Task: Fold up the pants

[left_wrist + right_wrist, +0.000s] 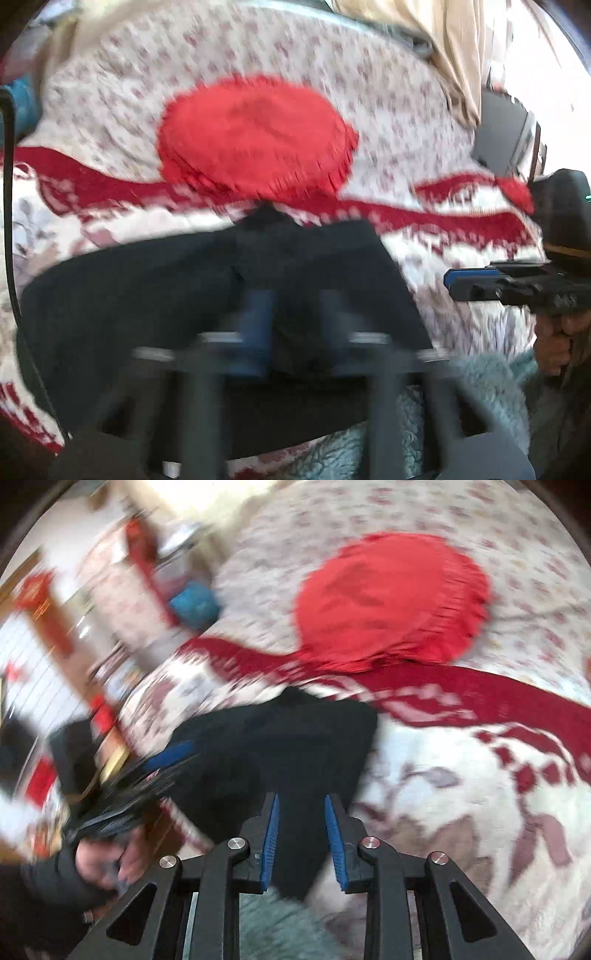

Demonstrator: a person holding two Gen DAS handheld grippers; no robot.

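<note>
Our right tongs [301,805] stand partly parted astride dark pants [280,738]; our blurred left tongs [295,299] look clamped on them, bedspread [461,812] bare alongside.

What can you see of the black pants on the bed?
The black pants are dark, matte cloth, folded into a compact shape, lying flat on the patterned white and red bedspread, just below a round red cushion. Their near edge runs between the right gripper fingers. Blur hides seams and details.
</note>
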